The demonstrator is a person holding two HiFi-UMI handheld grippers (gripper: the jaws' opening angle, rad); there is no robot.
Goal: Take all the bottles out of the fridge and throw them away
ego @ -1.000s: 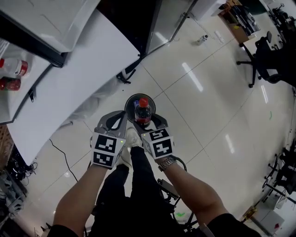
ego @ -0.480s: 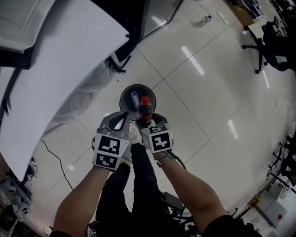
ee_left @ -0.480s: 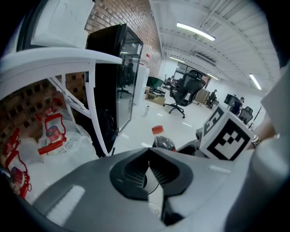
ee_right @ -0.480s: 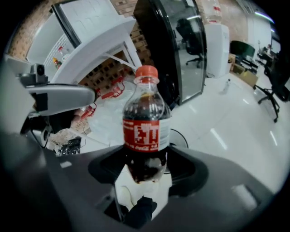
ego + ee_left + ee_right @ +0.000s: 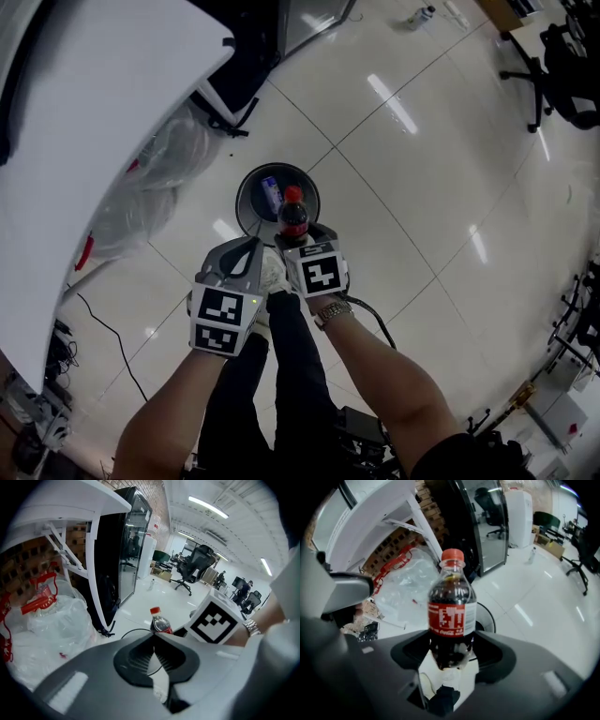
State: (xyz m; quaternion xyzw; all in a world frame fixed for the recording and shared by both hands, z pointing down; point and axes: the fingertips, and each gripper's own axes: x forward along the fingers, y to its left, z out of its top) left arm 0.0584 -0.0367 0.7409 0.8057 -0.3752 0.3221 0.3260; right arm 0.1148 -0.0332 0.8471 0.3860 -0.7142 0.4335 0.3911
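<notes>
Two grippers hover above the tiled floor (image 5: 422,187): the right gripper (image 5: 294,236) clamps an upright cola bottle (image 5: 292,214) over the near rim of the round bin (image 5: 246,187); the left gripper (image 5: 246,248), jaws pressed together, carries nothing.

The bottle (image 5: 452,590) has a red label (image 5: 449,617) around its middle. Low on that label, small white curly letters say "Coca-Cola". Above them are big white signs, but they are too blocky to read. A white strip with tiny print runs down the label's right edge, too small to read. Left of the bottle, a clear plastic bag (image 5: 405,585) has red print, too blurry to read. In the head view, the cube (image 5: 322,274) just below the bottle shows only black and white squares, no words.
</notes>
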